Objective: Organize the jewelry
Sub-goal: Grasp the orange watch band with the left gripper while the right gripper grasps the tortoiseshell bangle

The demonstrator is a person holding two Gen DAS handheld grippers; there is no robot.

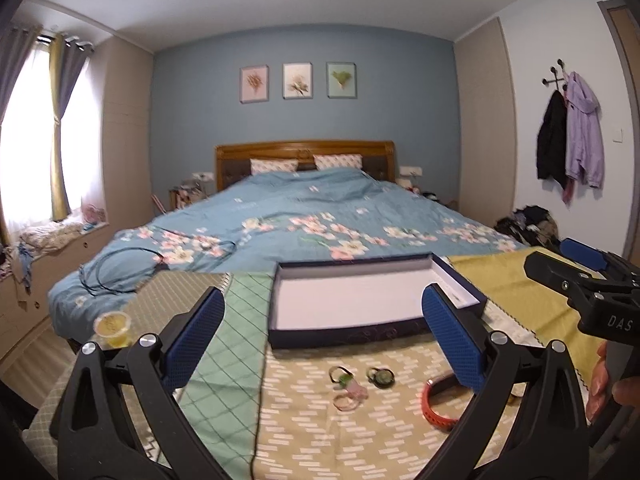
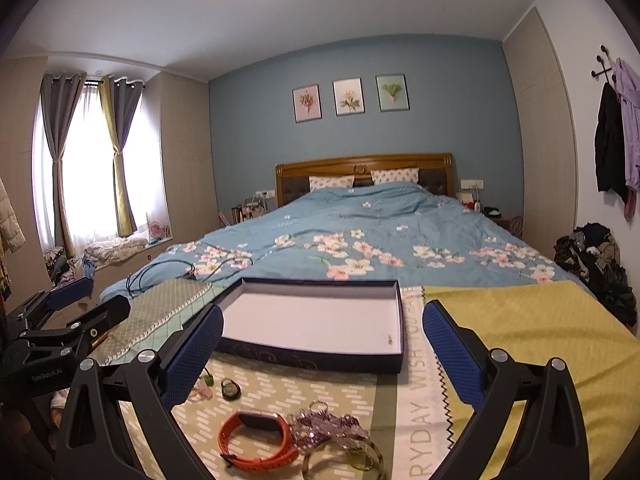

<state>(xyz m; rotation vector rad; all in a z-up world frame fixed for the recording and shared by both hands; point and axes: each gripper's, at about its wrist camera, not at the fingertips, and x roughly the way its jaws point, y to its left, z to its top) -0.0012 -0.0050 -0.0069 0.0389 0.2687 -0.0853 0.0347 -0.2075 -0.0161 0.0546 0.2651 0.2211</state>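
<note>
I hold both tools wide apart and empty — left tool [image 1: 322, 332], right tool [image 2: 323, 344] — facing the open box [image 2: 316, 320], jewelry nearer.

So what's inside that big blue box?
Nothing yet. The blue box shows only its bare white bottom. The near wall hides a thin strip of the floor. The orange band and rings lie outside on the cloth.

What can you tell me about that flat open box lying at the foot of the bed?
The box is a shallow rectangular tray, seemingly cardboard, dark navy outside with pale swirl decoration on its front wall and a plain white lining. It lies open and flat, with no lid in sight, and looks empty apart from a tiny speck near its front right corner. It rests on the patterned cloths, beyond the loose jewelry. Nothing grips it.
</note>
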